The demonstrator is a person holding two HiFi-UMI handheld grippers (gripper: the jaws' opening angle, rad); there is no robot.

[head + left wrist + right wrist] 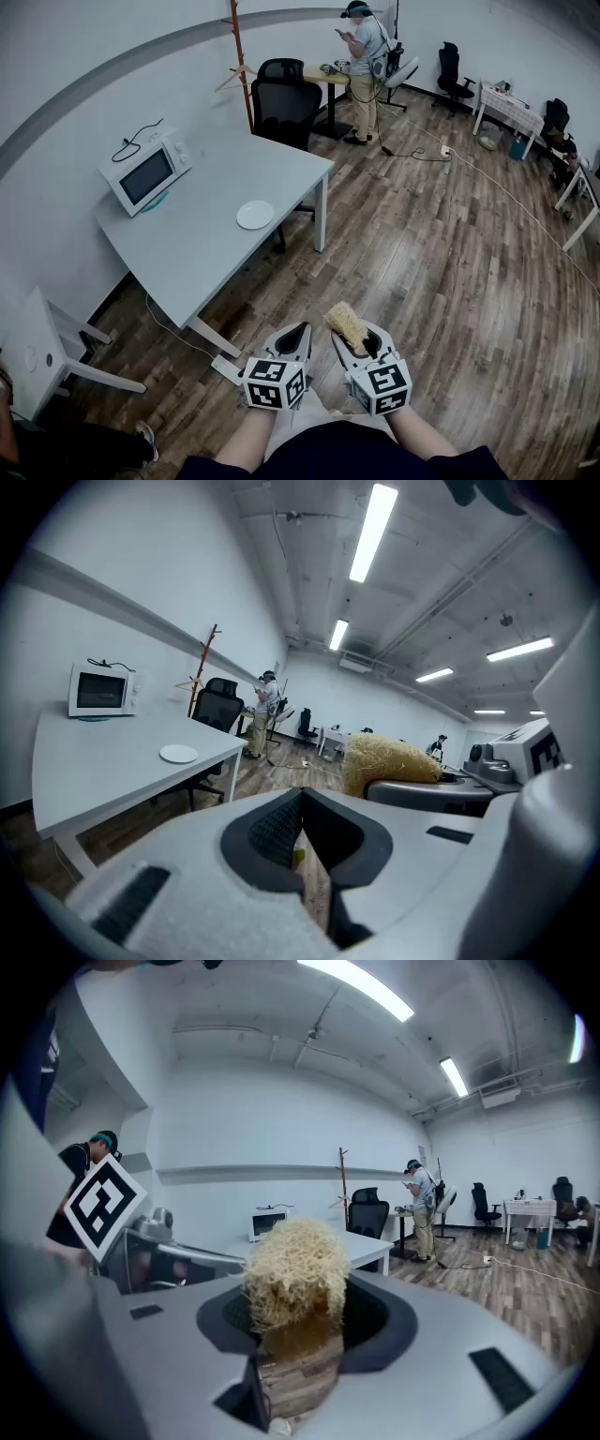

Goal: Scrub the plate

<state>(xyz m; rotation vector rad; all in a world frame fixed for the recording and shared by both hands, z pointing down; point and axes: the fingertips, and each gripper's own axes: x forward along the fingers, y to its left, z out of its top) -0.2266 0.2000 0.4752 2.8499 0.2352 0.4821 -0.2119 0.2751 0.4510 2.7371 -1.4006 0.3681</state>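
A small white plate (pixel 255 215) lies on the grey table (pixel 197 234), far ahead of both grippers; in the left gripper view the plate (pixel 178 753) shows small on the table top. My left gripper (pixel 302 328) is held low over the wooden floor, its jaws shut with nothing between them. Beside it, my right gripper (pixel 349 330) is shut on a pale yellow fibrous scrubber (pixel 345 324), which sticks out past the tips. The scrubber (pixel 293 1272) fills the middle of the right gripper view and also shows at the right of the left gripper view (pixel 386 762).
A white microwave (pixel 145 172) stands at the table's back left. A black office chair (pixel 284 105) is behind the table, a wooden coat stand (pixel 242 66) beside it. A person (pixel 364 56) stands at a far desk. A white stool (pixel 47 352) sits at the left.
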